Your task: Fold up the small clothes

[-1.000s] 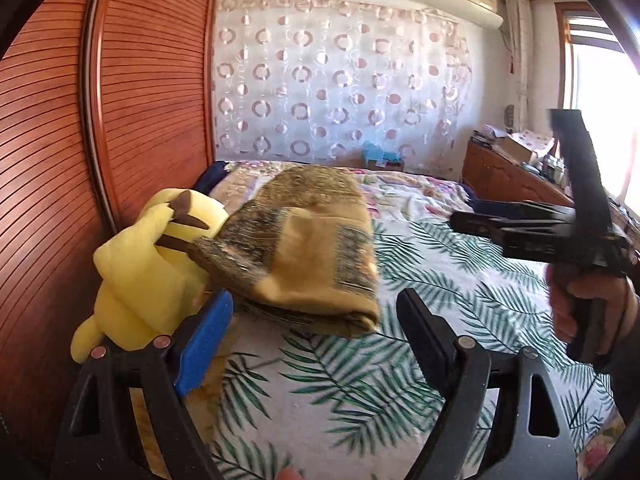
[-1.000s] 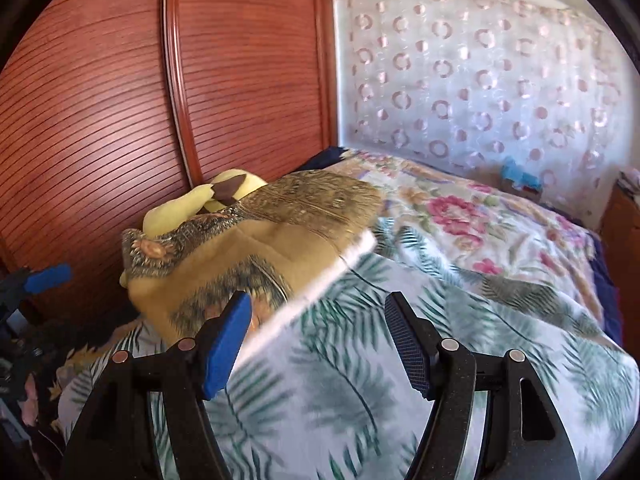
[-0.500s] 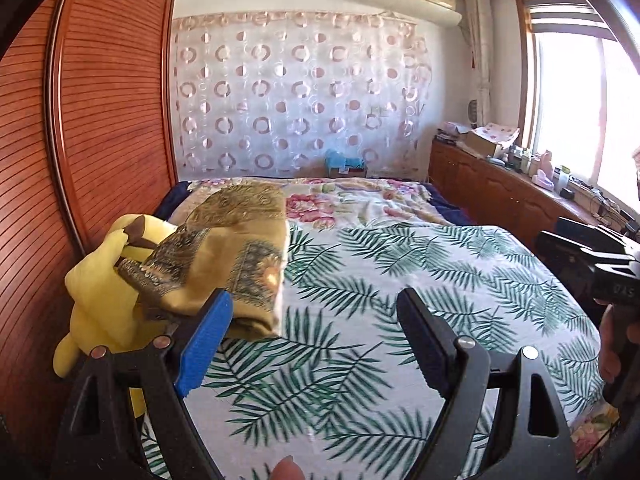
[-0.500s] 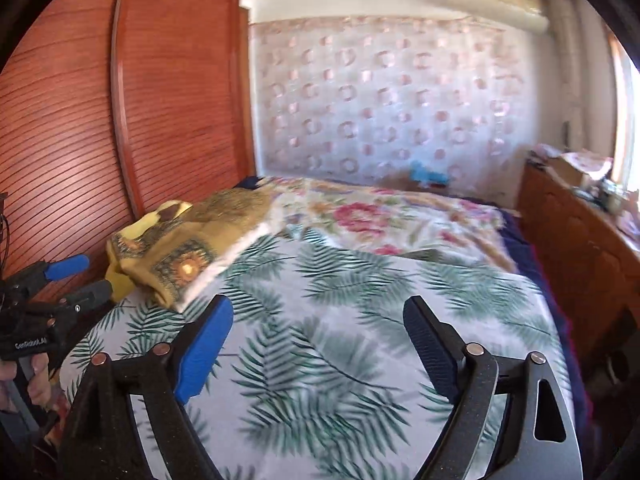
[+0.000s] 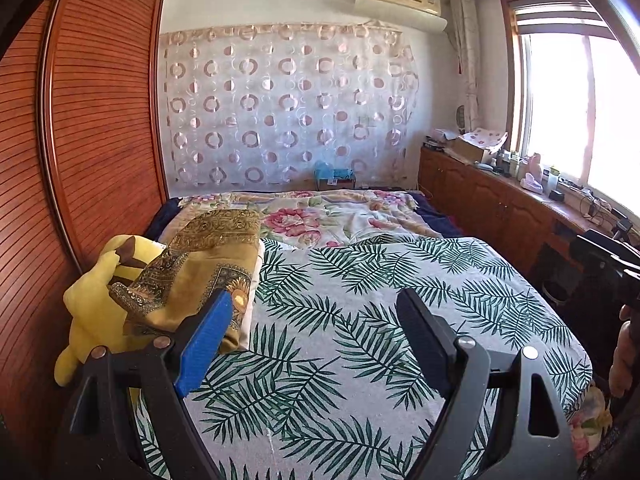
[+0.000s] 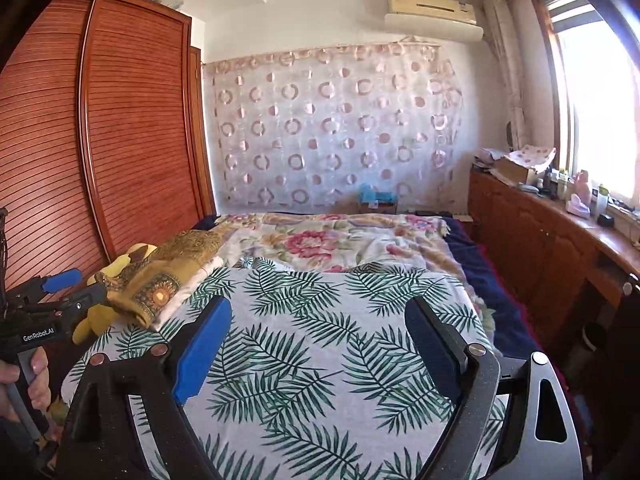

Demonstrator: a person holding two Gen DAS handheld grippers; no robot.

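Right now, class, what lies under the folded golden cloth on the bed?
Under the golden cloth a white folded layer shows at its edge; a yellow plush toy sits partly beneath. Anything else is covered.

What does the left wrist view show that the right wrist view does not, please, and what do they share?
Only the left wrist view: the right hand-held gripper at its right edge. Only the right wrist view: the left hand-held gripper, with a hand on its handle. Both: the folded mustard cloth leaning against the yellow plush toy, and the leaf-print bedspread.
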